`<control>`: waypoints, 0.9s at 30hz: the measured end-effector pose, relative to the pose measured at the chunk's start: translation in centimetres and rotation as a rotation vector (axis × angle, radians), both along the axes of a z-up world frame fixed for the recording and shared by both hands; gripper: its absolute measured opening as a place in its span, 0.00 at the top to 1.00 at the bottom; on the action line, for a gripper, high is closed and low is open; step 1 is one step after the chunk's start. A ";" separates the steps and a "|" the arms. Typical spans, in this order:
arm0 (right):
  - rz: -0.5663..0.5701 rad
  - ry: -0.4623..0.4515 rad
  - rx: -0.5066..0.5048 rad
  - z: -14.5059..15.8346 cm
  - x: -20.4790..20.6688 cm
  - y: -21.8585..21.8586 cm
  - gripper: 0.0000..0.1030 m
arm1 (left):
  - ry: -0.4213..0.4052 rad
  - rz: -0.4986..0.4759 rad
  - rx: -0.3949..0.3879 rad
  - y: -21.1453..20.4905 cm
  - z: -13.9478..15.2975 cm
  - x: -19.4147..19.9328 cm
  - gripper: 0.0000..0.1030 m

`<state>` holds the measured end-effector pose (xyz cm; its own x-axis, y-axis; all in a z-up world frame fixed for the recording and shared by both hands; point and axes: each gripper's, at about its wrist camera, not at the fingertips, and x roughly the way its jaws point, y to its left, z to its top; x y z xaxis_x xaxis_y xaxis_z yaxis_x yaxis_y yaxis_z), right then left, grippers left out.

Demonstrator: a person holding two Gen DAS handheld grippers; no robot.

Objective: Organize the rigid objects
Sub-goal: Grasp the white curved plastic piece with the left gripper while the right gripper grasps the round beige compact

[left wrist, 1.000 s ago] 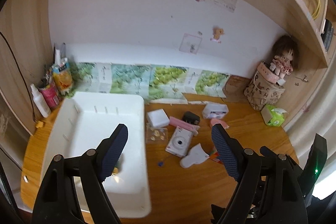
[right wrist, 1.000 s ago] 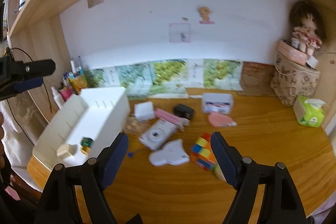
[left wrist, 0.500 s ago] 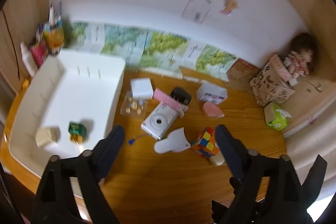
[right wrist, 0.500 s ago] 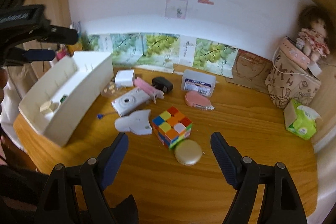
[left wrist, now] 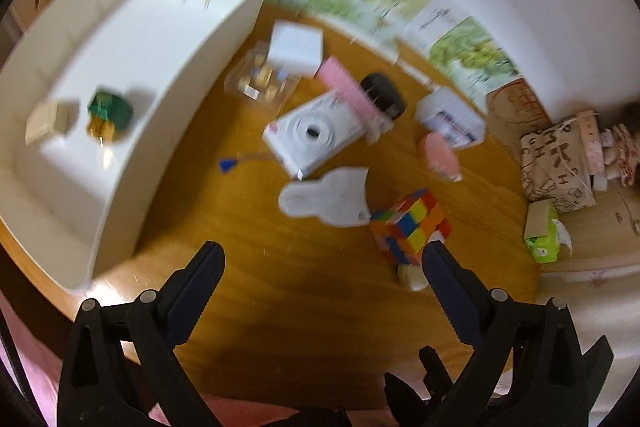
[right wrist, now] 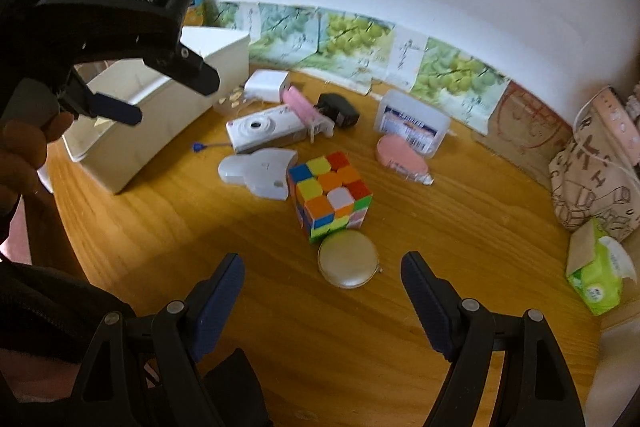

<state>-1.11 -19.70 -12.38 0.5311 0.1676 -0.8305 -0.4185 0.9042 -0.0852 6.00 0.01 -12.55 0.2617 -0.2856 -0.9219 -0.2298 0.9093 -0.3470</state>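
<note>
The wooden bench [right wrist: 400, 327] is cluttered beside the white bin [left wrist: 132, 75]. Your right gripper [right wrist: 322, 289] is spread empty before the gold round case [right wrist: 348, 259], just under the cube [right wrist: 330, 195]; centre, then close. Your left gripper [left wrist: 322, 265], just widened, holds nothing.

right gripper [right wrist: 322, 293] spread, empty | gold compact [right wrist: 348, 259] touching cube [right wrist: 331, 195]

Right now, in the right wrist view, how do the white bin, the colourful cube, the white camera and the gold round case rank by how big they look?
1. White bin
2. Cube and camera: look alike, unsure
3. Gold case, though it lies nearest the lens
</note>
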 end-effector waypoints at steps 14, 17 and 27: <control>0.003 0.162 -0.010 -5.0 3.1 -0.1 0.21 | 0.117 0.025 0.044 -0.3 -3.2 2.0 0.04; 0.002 0.212 -0.012 -6.3 3.9 -0.2 0.21 | 0.139 0.021 0.051 -0.5 -3.8 2.9 0.04; -0.038 0.266 -0.019 -7.9 6.4 -1.3 0.21 | 0.260 0.013 0.020 -1.6 -6.7 5.9 0.04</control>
